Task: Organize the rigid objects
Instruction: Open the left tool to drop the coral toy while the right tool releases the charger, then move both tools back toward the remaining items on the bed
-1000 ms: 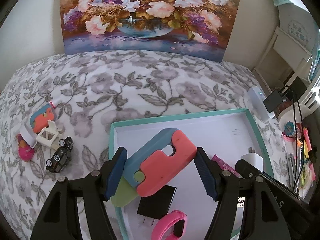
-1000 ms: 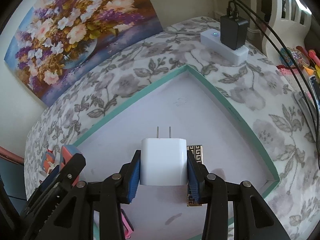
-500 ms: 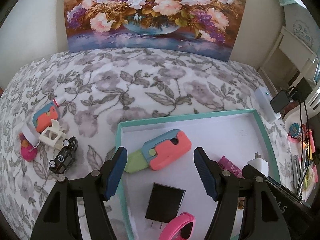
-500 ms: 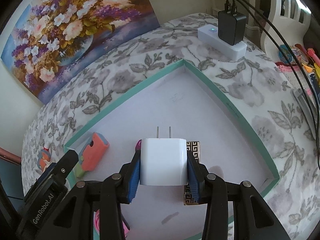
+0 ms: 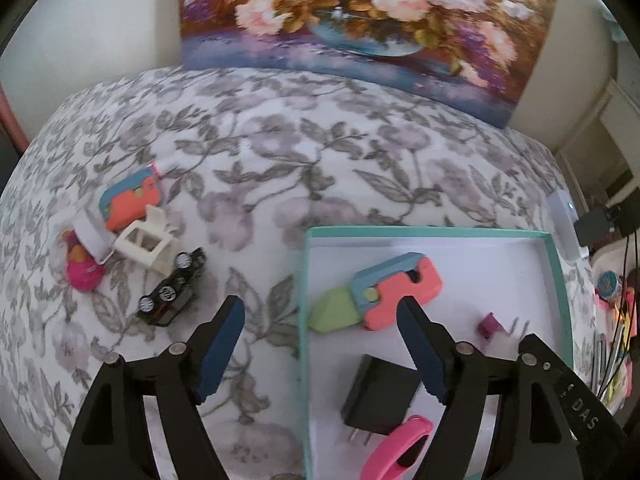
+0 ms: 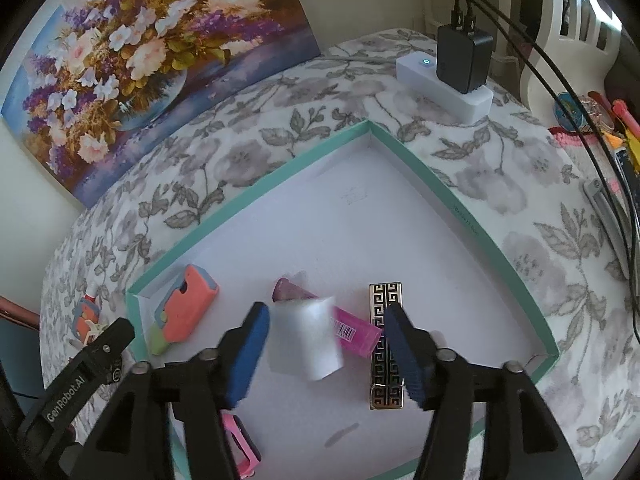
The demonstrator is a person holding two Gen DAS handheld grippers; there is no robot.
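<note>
My left gripper point(image 5: 320, 316) is opening with nothing between its jaws; it hangs over the left wall of the teal tray point(image 5: 304, 280). In the tray lie a blue, coral and green toy point(image 5: 392, 292), a black charger point(image 5: 380, 396) and a pink band point(image 5: 400, 452). My right gripper point(image 6: 326, 316) is opening too. A blurred, tilted white charger point(image 6: 308, 340) sits loose between its jaws, and the right pad stands clear of it. Under it lie a pink tube point(image 6: 356, 330) and a gold-and-black patterned box point(image 6: 386, 296).
On the floral bedspread left of the tray lie a second coral and blue toy point(image 5: 132, 200), a white toy chair point(image 5: 146, 240), a black toy car point(image 5: 172, 288) and a pink item point(image 5: 82, 272). A white power strip with a black adapter point(image 6: 460, 60) sits beyond the tray's far corner.
The left gripper let go of the toy, which now lies in the tray, and shifted left over the tray's wall. The right jaws spread and the white charger came loose and tilted.
</note>
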